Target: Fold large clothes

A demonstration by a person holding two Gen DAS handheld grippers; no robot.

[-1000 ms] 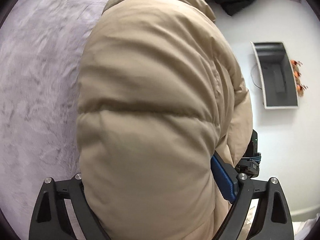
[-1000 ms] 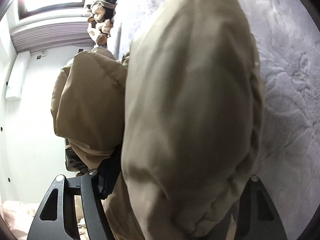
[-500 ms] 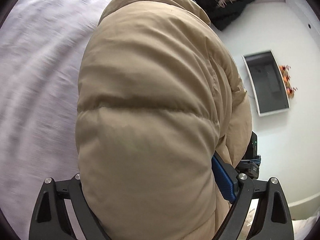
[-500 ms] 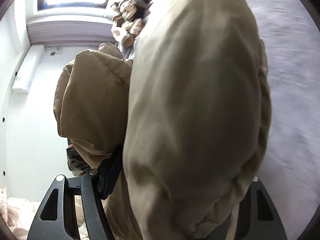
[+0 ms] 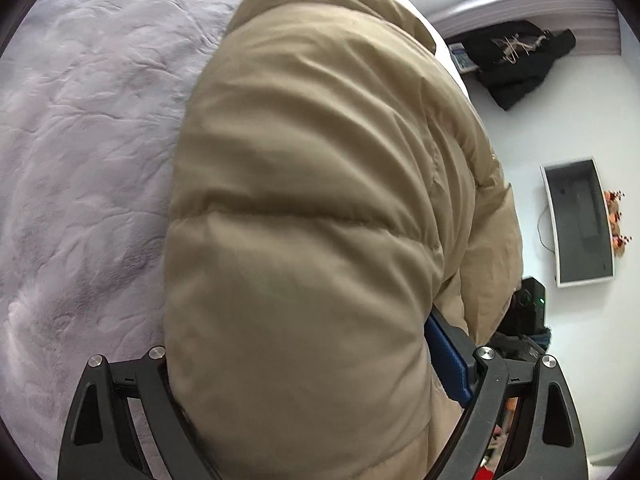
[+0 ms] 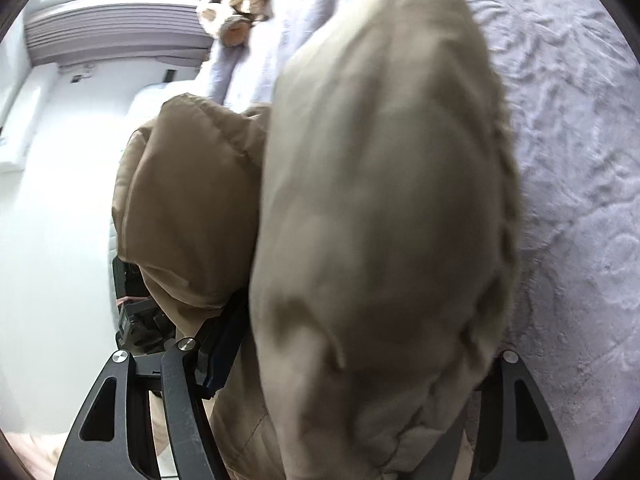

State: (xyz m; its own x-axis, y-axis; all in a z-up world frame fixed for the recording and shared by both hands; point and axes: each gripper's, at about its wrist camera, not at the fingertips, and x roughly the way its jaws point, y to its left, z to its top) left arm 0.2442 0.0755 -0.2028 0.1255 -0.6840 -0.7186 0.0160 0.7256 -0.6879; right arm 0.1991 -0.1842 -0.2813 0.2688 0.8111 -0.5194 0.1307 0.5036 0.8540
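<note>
A beige puffer jacket [image 5: 312, 220] fills the left wrist view, bulging between the fingers of my left gripper [image 5: 316, 392], which is shut on it. The blue pad of the right finger [image 5: 446, 356] shows against the fabric. In the right wrist view the same jacket [image 6: 380, 220] hangs bunched between the fingers of my right gripper [image 6: 348, 380], which is shut on it. Both hold the jacket lifted over the pale lilac bedspread [image 5: 80, 140], which also shows in the right wrist view [image 6: 572, 160]. The other gripper's body [image 6: 132, 312] shows behind the jacket.
A wall screen [image 5: 580, 220] and a dark garment [image 5: 516, 60] hang on the white wall. A plush toy [image 6: 236, 4] lies at the bed's far end. A white wall [image 6: 52, 200] lies left of the bed.
Both views have swung: the bedspread and wall have shifted behind the jacket, with motion blur half a second ago. The jacket stays gripped in both grippers the same way.
</note>
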